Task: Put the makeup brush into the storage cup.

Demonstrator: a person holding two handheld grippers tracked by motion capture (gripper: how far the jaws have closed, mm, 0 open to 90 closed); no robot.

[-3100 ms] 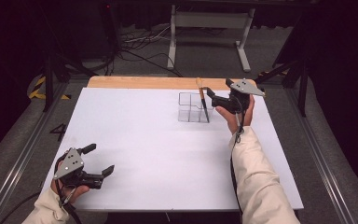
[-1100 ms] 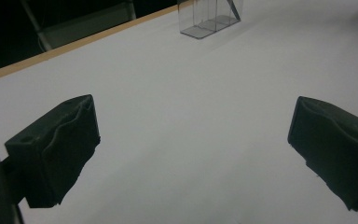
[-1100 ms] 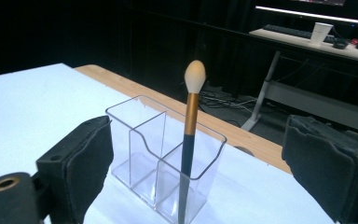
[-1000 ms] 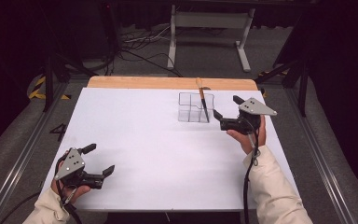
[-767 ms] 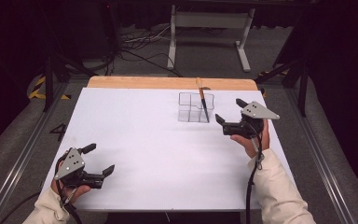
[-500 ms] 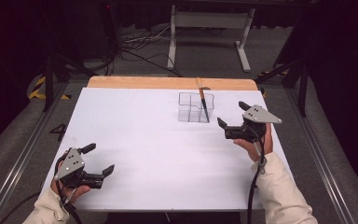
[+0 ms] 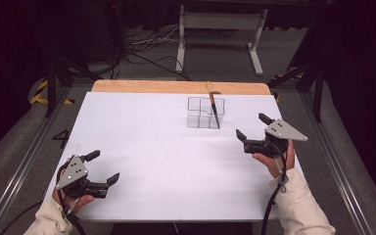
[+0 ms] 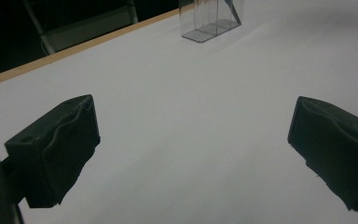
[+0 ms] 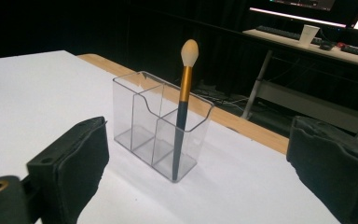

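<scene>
A clear plastic organizer with several compartments stands on the white table, far centre-right. A makeup brush with a dark handle, gold ferrule and pale tip stands upright in one of its compartments. My right gripper hovers to the right of the organizer, open and holding nothing, jaws pointing toward it. Near the front left corner, my left gripper is open too, with only bare table between its jaws.
The white table sheet has a wooden strip along its far edge. Beyond it stand a white metal frame and floor cables. Metal rails run along both table sides.
My right gripper has drawn back from the organizer, moving right and toward the near side, leaving the brush standing in it. The left gripper has stayed put.
</scene>
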